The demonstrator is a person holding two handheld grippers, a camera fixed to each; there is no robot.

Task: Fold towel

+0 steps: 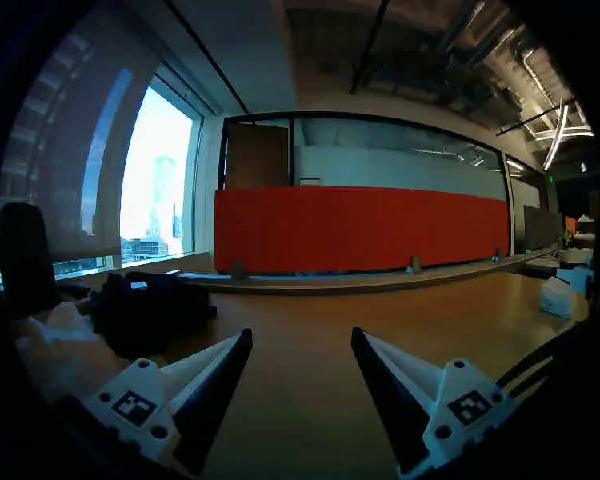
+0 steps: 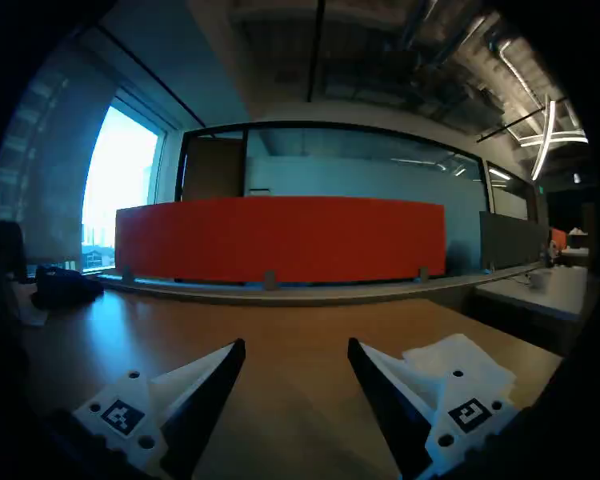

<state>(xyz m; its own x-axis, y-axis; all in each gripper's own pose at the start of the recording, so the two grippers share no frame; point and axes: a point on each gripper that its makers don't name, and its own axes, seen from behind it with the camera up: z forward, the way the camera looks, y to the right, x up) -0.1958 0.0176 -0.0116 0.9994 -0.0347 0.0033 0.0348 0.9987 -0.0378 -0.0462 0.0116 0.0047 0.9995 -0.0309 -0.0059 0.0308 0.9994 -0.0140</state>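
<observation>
Evidently readied for a grasp, left gripper [image 1: 301, 331] and right gripper [image 2: 295, 342] hover wide open, empty, over the tan wooden desk [image 1: 324, 308] near the white folded towel [image 2: 470, 352].

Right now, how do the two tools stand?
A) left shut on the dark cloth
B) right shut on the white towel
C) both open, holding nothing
C: the left tool and the right tool each stand wide open, with bare table in the gap.

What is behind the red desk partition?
Behind the red partition stands a glass wall with a brown door at its left. The partition covers their lower parts.
</observation>
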